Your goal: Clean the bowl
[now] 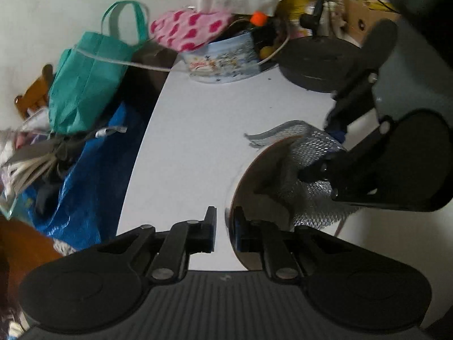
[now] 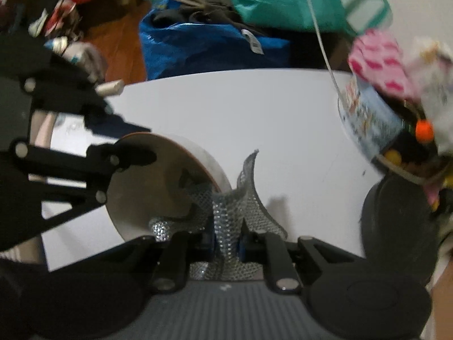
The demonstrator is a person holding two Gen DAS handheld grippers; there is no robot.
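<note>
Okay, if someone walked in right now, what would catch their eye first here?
Probably the bowl, tipped on its side over the white table, its rim pinched by the left claw. The right claw presses a glittery mesh cloth into it. Behind, a teal bag tops the clutter.

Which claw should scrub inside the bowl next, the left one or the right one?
The right claw, probably. It already pinches the silver mesh cloth, which reaches into the bowl. The left claw grips the bowl's rim, keeping it tilted.

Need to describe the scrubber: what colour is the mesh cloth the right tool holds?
Silvery grey, sparkly mesh cloth; clearest in the right wrist view.
</note>
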